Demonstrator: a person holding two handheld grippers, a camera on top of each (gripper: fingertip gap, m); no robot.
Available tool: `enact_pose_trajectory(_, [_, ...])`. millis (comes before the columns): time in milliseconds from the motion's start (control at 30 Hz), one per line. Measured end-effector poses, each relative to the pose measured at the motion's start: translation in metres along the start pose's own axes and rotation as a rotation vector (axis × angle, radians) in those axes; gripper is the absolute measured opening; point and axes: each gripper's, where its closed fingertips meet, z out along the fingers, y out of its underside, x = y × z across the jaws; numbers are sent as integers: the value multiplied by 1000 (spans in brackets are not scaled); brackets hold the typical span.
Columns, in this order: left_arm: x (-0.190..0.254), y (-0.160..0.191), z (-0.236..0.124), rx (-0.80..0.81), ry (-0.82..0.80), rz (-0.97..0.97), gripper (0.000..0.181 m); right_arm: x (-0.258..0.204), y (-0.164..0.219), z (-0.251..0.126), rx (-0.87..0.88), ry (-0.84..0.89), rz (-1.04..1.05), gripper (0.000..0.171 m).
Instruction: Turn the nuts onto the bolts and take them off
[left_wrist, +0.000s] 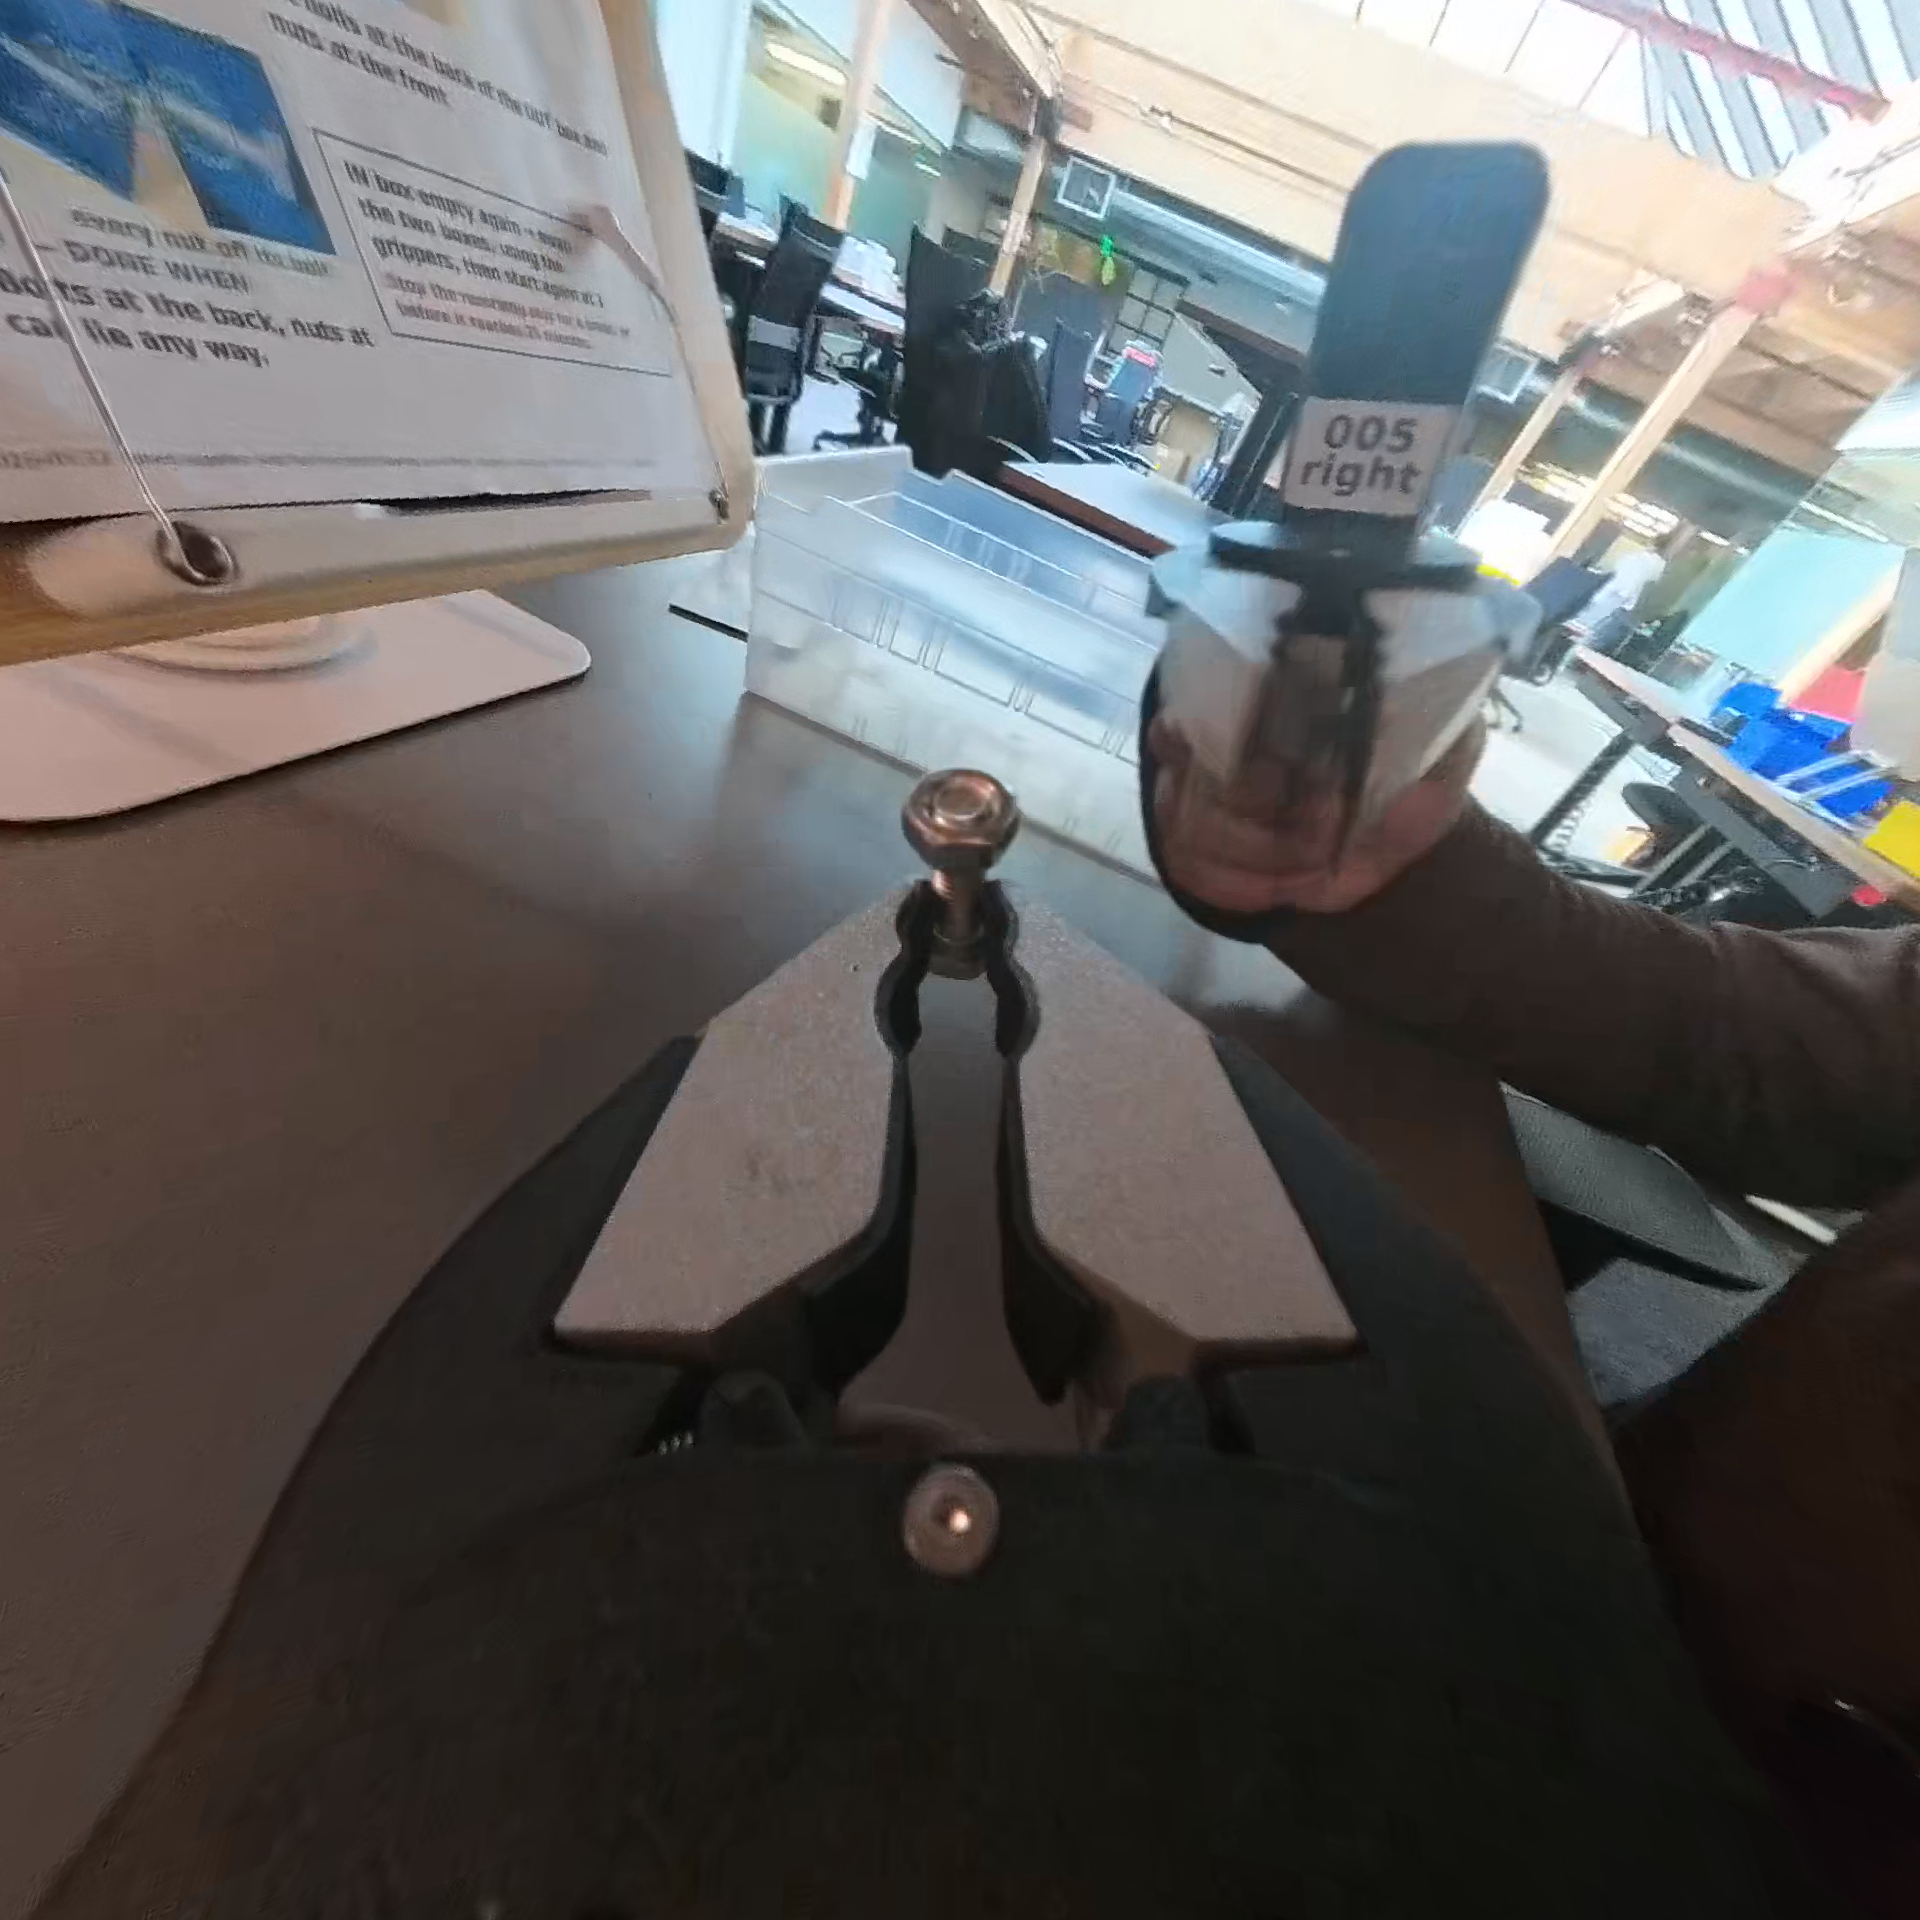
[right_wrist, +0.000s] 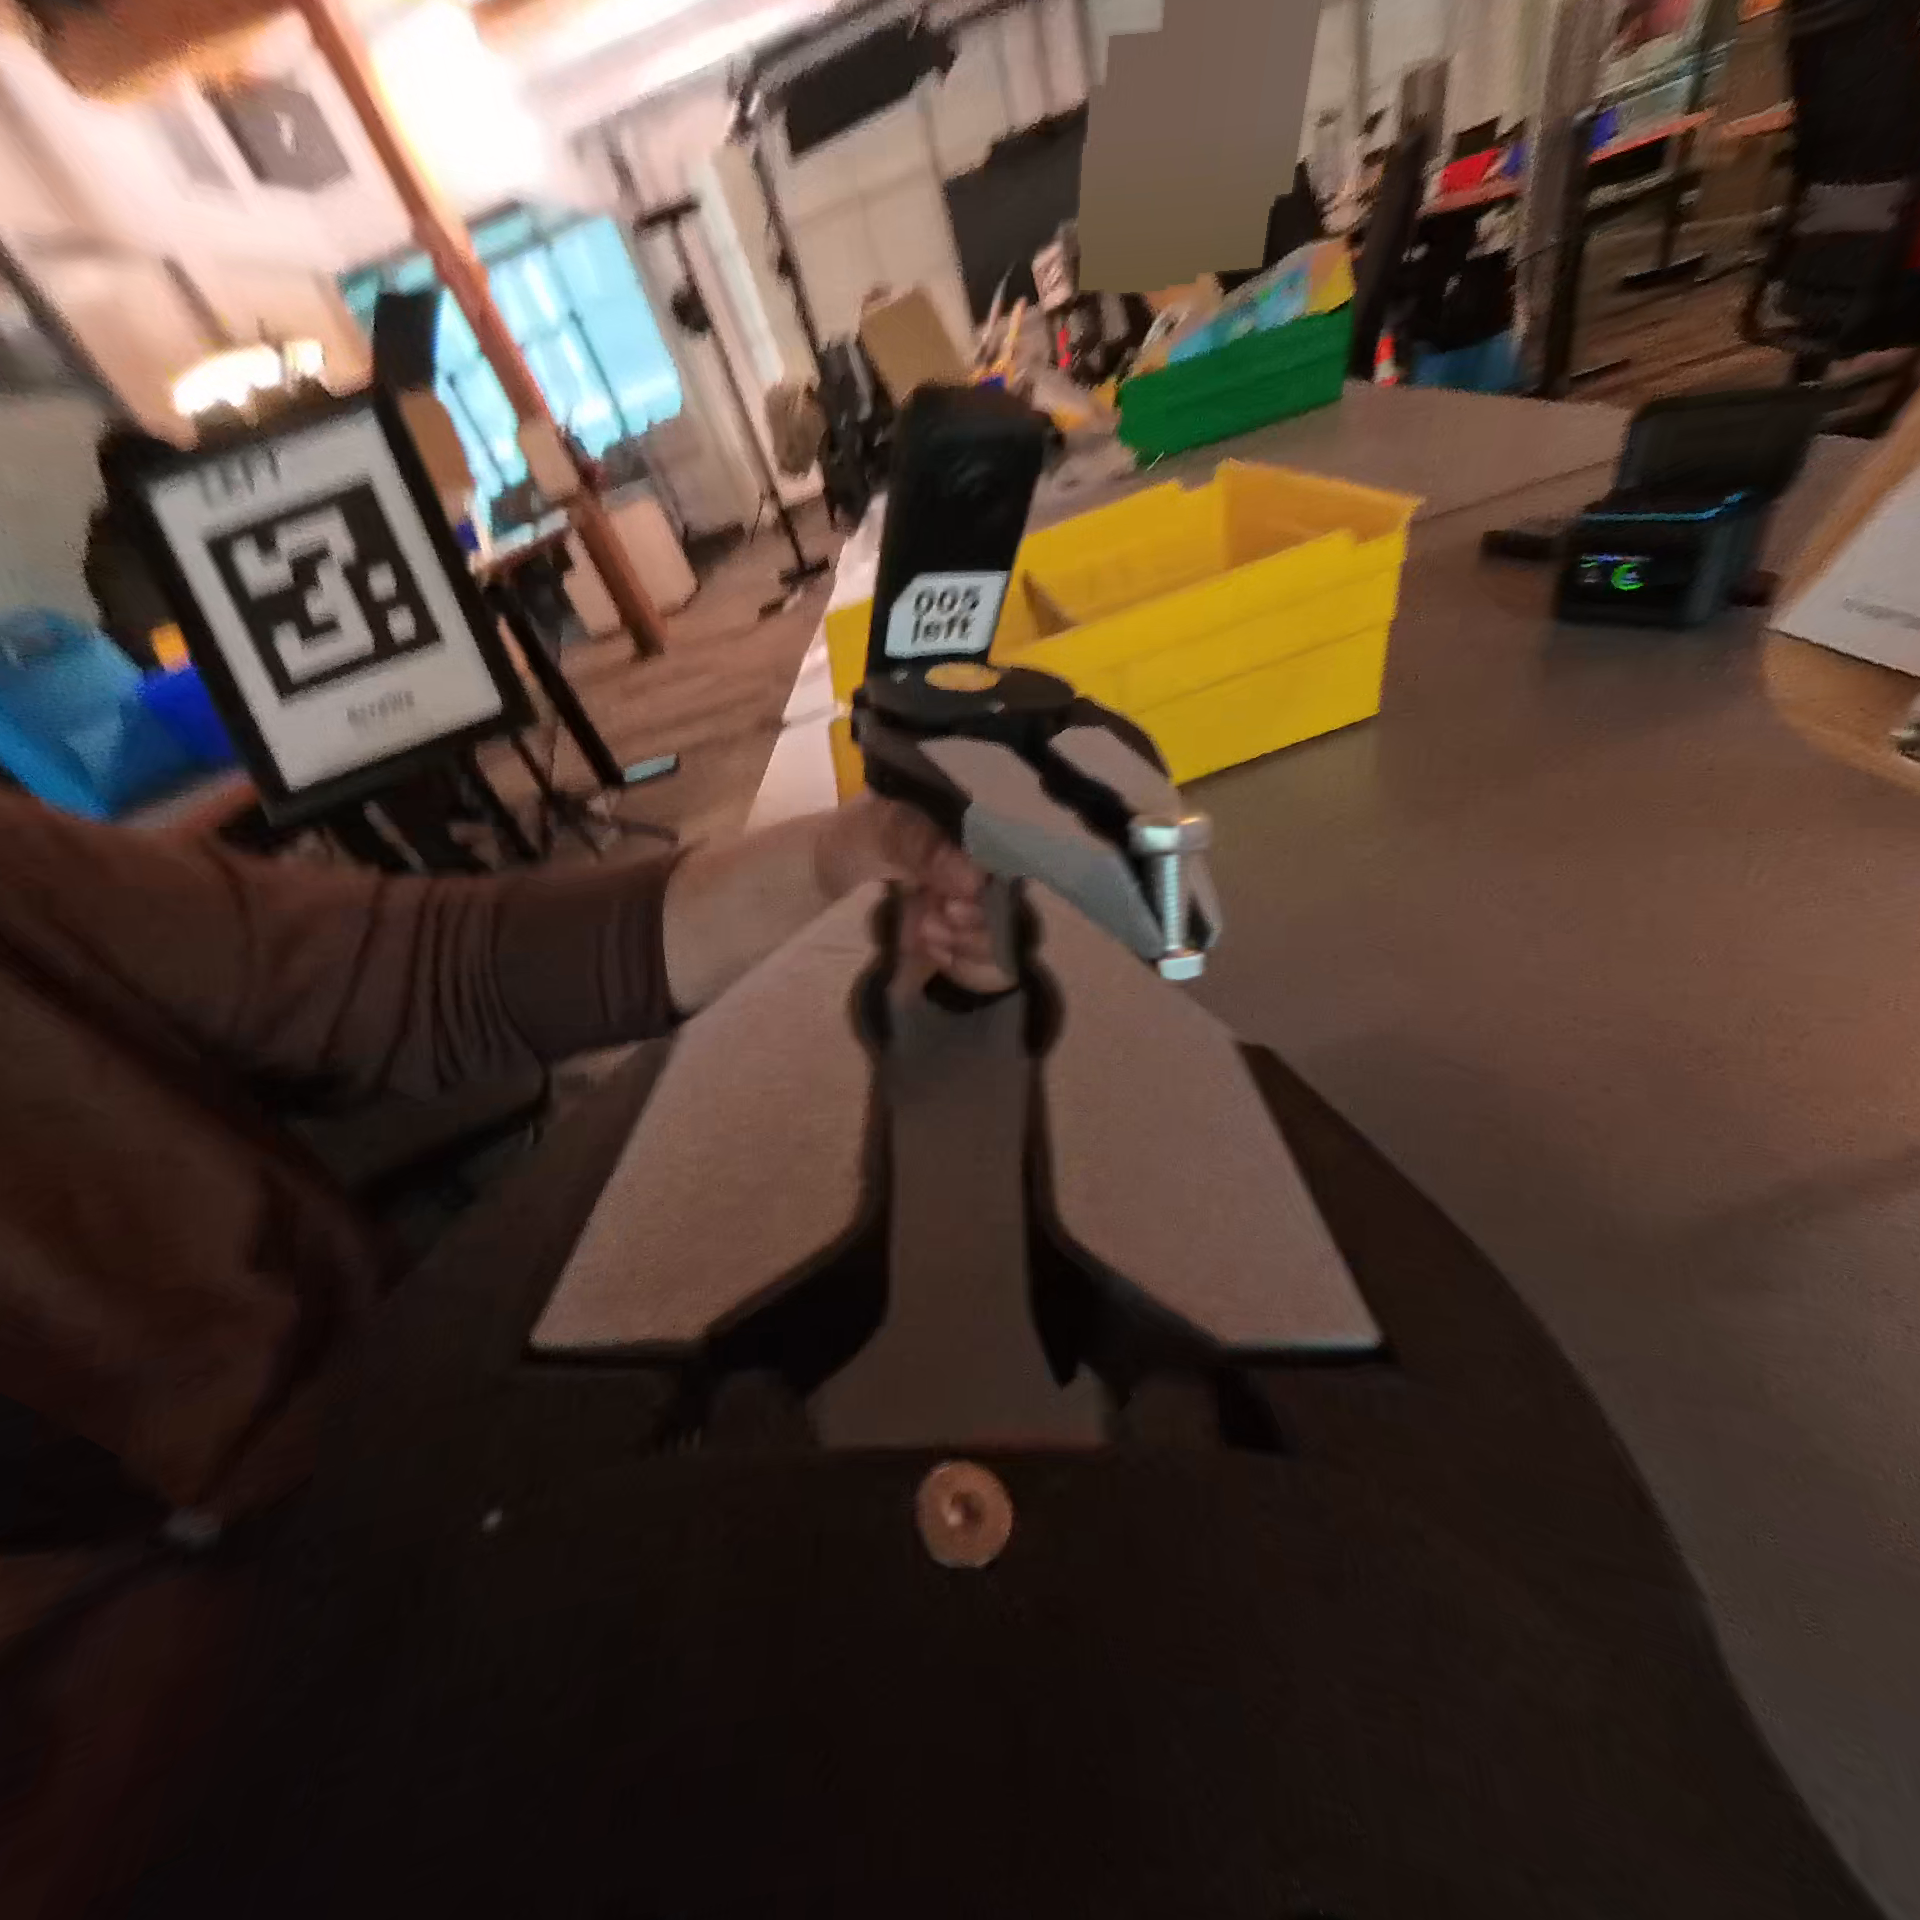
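Two grippers | left gripper (left_wrist: 954, 940) clamps bolt (left_wrist: 956, 894) with nut (left_wrist: 960, 814) | right gripper (right_wrist: 956, 982) slightly parted, empty

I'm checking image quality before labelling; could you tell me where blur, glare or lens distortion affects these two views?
Left wrist view: the steel bolt with its nut is fairly sharp, the paper instruction sheet smeared, skylights overexposed, edges fisheye-bent. Right wrist view: motion blur throughout, worst on the yellow plastic bin; bright window glare upper left.
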Motion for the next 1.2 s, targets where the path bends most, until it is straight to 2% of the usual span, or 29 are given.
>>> enact_pose_trajectory(33, [1,1,-1,-6,9,0,7,7,-3,-1,22,28,37,39])
enact_pose_trajectory(67, [4,2,0,-13,17,7,7,13,-2,-1,21,52,54,49])
enact_pose_trajectory(233, [32,17,13,-94,130,58,8,24,16,8,-62,135,16,39])
enact_pose_trajectory(367, [38,22,15,-116,159,71,8,19,26,14,-123,135,-40,14])
enact_pose_trajectory(600, [25,14,13,-82,90,52,10,30,20,9,-105,223,-79,14])
enact_pose_trajectory(767, [23,10,11,-63,67,57,20,28,14,7,-54,187,-12,14])
enact_pose_trajectory(1067, [29,12,16,-67,106,26,23,30,11,8,-29,203,-10,14])
enact_pose_trajectory(1200, [30,13,17,-73,91,81,16,27,11,9,-28,191,-10,14])
